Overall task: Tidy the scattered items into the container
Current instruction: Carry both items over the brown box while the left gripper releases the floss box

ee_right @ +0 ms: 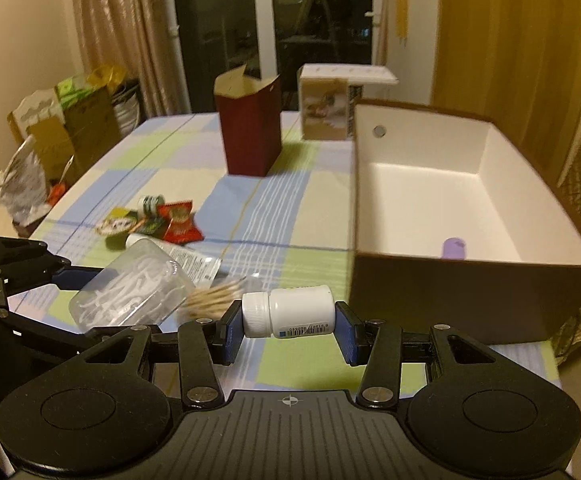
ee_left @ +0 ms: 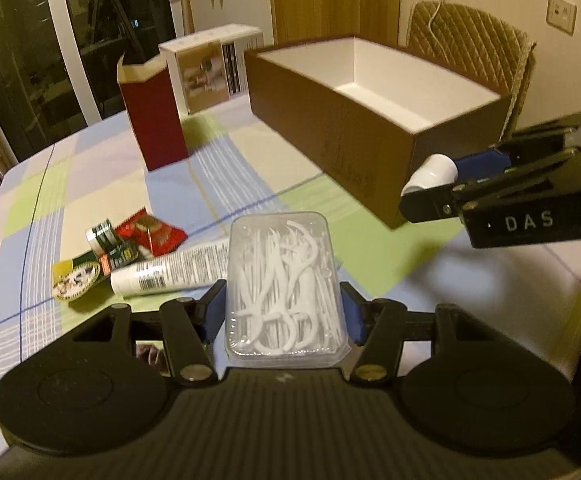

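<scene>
My left gripper (ee_left: 284, 312) is shut on a clear plastic box of white floss picks (ee_left: 284, 286), held above the table. The same box (ee_right: 130, 292) shows at the left of the right wrist view. My right gripper (ee_right: 288, 322) is shut on a small white pill bottle (ee_right: 290, 312), lying sideways between the blue pads. That bottle (ee_left: 434, 172) hangs in front of the brown container's near corner. The brown box with white inside (ee_left: 374, 120) stands open at the right; a purple item (ee_right: 454, 248) lies in it. A white tube (ee_left: 170, 272), snack packets (ee_left: 150, 234) and cotton swabs (ee_right: 214, 300) lie on the table.
A tall dark red carton (ee_left: 154, 120) and a white printed box (ee_left: 210, 72) stand behind the scattered items. A quilted chair (ee_left: 474, 44) sits beyond the container. Bags and cartons (ee_right: 62, 140) crowd the table's far left edge. The checked tablecloth (ee_left: 250, 184) runs between the items and the container.
</scene>
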